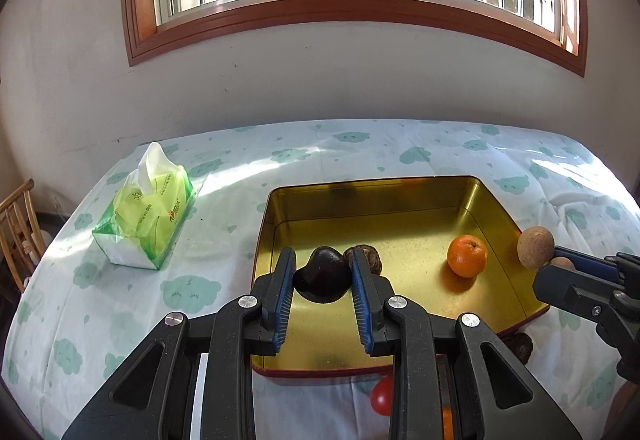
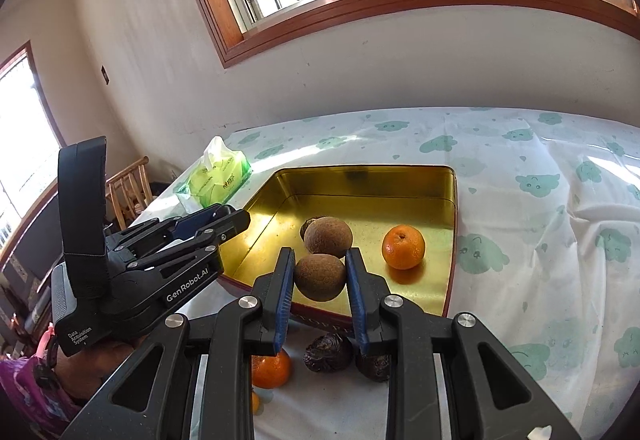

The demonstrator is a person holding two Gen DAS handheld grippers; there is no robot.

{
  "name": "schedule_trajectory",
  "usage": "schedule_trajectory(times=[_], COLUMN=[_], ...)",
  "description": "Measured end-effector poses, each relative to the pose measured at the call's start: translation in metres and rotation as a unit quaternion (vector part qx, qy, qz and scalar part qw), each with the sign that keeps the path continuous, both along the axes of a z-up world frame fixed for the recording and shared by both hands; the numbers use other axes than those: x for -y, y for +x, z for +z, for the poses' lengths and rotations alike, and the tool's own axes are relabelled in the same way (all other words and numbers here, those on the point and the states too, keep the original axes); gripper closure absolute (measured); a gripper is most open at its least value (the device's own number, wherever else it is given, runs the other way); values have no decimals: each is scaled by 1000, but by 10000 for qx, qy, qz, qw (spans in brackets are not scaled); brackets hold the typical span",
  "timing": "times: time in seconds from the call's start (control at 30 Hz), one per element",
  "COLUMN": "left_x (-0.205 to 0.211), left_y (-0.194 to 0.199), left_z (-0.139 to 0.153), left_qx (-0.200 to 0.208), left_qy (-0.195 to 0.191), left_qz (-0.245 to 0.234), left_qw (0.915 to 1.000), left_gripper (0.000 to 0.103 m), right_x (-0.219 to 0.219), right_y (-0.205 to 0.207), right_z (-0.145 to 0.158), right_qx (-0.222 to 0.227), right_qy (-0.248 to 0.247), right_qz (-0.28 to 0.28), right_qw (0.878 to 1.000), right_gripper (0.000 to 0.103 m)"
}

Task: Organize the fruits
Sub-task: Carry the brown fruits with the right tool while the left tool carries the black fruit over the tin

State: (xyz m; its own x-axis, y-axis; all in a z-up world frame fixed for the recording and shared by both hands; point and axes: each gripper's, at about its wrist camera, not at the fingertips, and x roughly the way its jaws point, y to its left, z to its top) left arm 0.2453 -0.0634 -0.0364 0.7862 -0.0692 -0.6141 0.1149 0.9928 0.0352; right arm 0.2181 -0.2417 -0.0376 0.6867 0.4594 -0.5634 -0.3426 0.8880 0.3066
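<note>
A gold tin tray (image 1: 400, 200) (image 2: 360, 196) sits on the clouded tablecloth. My left gripper (image 1: 323, 272) is shut on a dark, near-black fruit (image 1: 322, 276) held above the tray's left part. A wrinkled brown fruit (image 1: 366, 254) lies just behind it. An orange (image 1: 467, 255) (image 2: 403, 246) lies in the tray. My right gripper (image 2: 320, 272) is shut on a brown round fruit (image 2: 320, 276) (image 1: 562, 263) over the tray's near edge. A second brown fruit (image 2: 328, 236) (image 1: 535, 247) sits just beyond it.
A green tissue pack (image 1: 146, 216) (image 2: 218, 180) stands left of the tray. On the cloth before the tray lie two dark wrinkled fruits (image 2: 328, 354), an orange (image 2: 272, 368) and a red fruit (image 1: 382, 396). A wooden chair (image 1: 18, 224) stands at the table's left.
</note>
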Motion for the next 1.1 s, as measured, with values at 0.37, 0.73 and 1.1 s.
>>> schedule_trajectory(times=[0.37,0.73,1.1], left_x=[6,5,3], left_y=[29,40,50], left_z=[-7,-19,-21], left_qx=[-169,-330,-351], left_qy=[-9,-47,4], left_qz=[-32,-1,-6], left_qw=[9999,9994,9994], left_gripper=[75,75,75], right_x=[-4,-13,-19], right_y=[31,50,62], right_z=[-10,-20,-24], right_qx=[-144,-255,-331], right_qy=[57,46,-6], right_qz=[70,182,211], right_qw=[9999,9995,9992], right_gripper=[78,78,78])
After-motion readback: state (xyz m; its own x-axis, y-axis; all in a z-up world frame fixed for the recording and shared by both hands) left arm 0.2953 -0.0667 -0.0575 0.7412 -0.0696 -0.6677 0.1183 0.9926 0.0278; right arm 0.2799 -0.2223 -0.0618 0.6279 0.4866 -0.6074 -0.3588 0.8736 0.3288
